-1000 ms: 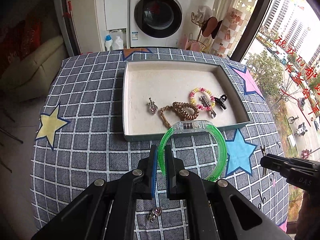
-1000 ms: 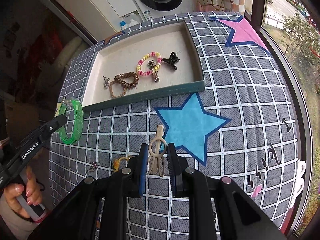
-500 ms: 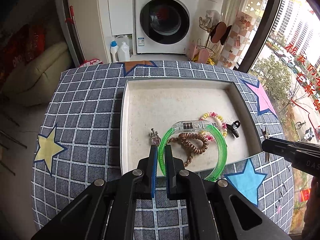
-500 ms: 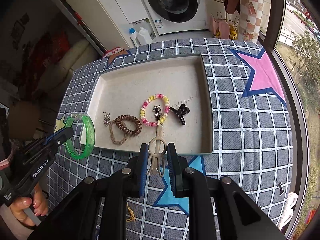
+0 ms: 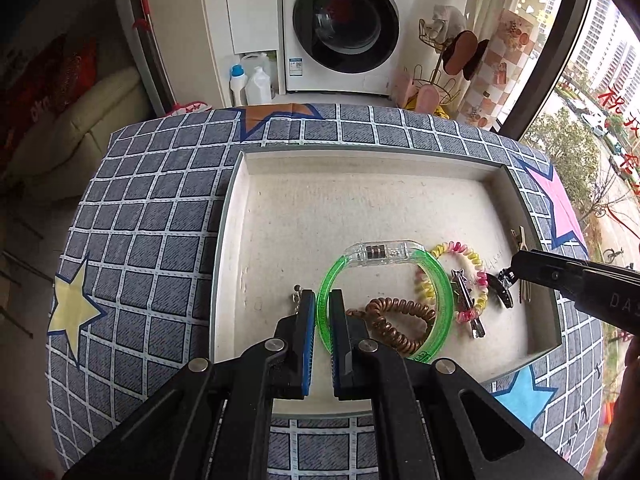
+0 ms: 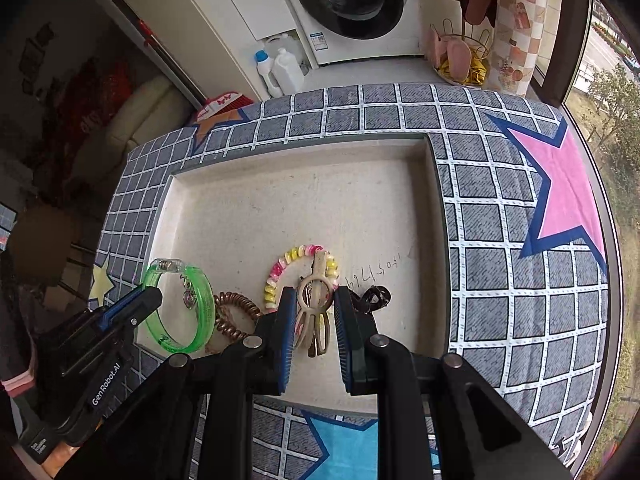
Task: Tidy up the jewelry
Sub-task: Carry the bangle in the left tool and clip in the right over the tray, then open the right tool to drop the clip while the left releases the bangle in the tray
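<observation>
The left gripper (image 5: 319,316) reaches in over the near edge of the shallow cream-lined tray with dark green walls (image 5: 362,164), its two blue-padded fingers nearly closed and pinching the band of the translucent green plastic bangle with a clear clasp (image 5: 436,280). The bangle hangs above the near part of the tray floor, ringing the brown spiral hair tie (image 5: 394,320) in the left wrist view; whether it touches the floor cannot be told.

The right gripper (image 6: 313,312) also comes in over the near edge, toward the tray's right half. Its fingers stand a little wider apart, pressed on the sides of the beige looped hair clip (image 6: 314,308), which points away toward the far wall and overlaps the pink-and-yellow spiral hair tie (image 6: 280,270).

A small black claw clip (image 6: 374,296) lies just right of the right fingers, partly hidden behind one. A small silver charm (image 6: 187,298) shows through the bangle in the right wrist view; its shape is too small to make out. In the left wrist view only the charm's top clears the left finger (image 5: 307,312), and the right gripper's body covers most of the beige clip. The tray sits on a grey checked tablecloth with coloured stars (image 5: 160,240).
</observation>
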